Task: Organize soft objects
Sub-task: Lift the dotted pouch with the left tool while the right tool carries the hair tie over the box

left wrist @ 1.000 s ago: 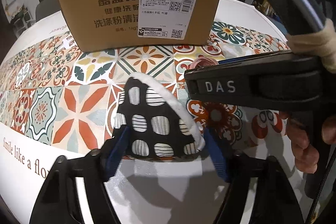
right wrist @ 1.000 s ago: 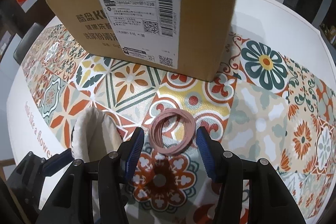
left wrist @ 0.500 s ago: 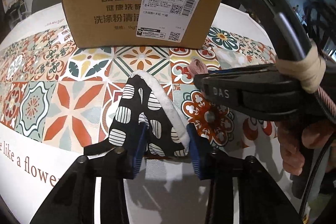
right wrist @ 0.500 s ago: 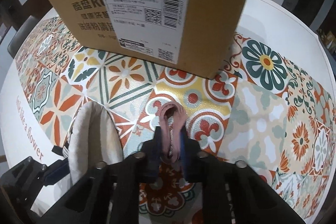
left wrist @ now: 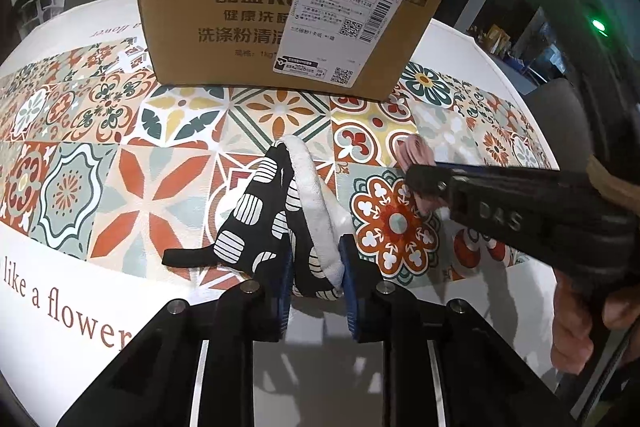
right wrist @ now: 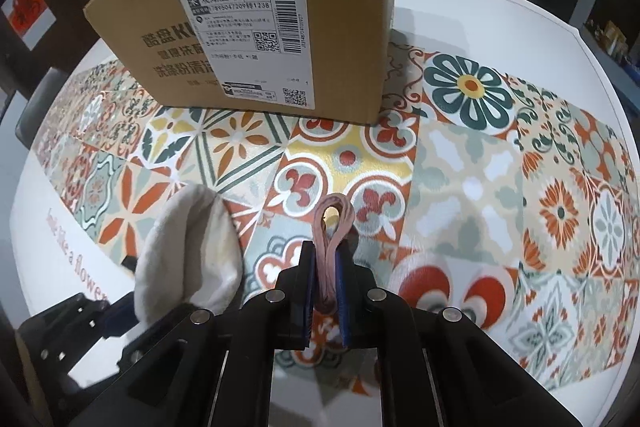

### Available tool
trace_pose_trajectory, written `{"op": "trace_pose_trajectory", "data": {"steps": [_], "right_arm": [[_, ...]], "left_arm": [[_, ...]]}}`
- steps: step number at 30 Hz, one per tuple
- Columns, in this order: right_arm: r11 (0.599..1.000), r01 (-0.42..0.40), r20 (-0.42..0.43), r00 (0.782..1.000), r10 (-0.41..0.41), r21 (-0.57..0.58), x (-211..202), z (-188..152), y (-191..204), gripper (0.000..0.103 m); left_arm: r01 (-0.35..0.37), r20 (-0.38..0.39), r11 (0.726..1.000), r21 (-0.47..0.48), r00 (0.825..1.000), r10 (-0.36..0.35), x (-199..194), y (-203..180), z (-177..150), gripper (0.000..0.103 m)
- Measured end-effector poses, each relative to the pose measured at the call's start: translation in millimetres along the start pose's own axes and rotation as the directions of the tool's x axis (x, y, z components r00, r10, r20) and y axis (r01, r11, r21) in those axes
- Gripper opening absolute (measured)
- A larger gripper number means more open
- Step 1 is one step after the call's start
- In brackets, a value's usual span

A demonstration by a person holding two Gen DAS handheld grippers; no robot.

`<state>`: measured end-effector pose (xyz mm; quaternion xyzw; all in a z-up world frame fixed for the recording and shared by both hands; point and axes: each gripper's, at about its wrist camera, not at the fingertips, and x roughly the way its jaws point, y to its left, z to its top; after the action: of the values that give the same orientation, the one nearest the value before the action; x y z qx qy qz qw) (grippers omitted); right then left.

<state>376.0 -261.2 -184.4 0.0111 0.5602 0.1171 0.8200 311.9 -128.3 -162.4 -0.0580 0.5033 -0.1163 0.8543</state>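
My left gripper (left wrist: pixel 314 275) is shut on a black-and-white patterned cloth with a white fleece lining (left wrist: pixel 276 211), folded upright between the blue pads and lifted off the tiled mat. Its white side shows in the right wrist view (right wrist: pixel 188 247). My right gripper (right wrist: pixel 324 279) is shut on a pink elastic band (right wrist: pixel 334 223), squeezed into a narrow loop; it shows in the left wrist view (left wrist: pixel 414 157) at the right gripper's tip. A brown cardboard box (left wrist: pixel 280 15) with a shipping label stands behind both, also in the right wrist view (right wrist: pixel 248 27).
A round white table (right wrist: pixel 500 11) carries a colourful tile-patterned mat (right wrist: pixel 500 167). The left gripper (right wrist: pixel 80 311) sits at lower left of the right wrist view. Dark chairs and furniture surround the table.
Both grippers closed: the left on the patterned cloth, the right on the pink band, which went from a flat ring to a pinched loop. Both have since lifted slightly and drawn back from the box.
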Motion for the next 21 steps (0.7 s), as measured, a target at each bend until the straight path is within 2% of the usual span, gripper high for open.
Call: {"op": "trace_pose_trajectory", "data": {"steps": [7,21], "right_arm": [[1.000,0.004,0.032,0.999,-0.004,0.003,-21,-13,7,0.011],[1.000,-0.008,0.109,0.994,0.005,0.020,-60,-26,30,0.011]], "left_arm": [[0.002,0.021,1.000,0.005,1.000,-0.002,-10,3,1,0.021],[0.001,0.126,1.000,0.018,0.992,-0.003,-58,11,7,0.021]]}}
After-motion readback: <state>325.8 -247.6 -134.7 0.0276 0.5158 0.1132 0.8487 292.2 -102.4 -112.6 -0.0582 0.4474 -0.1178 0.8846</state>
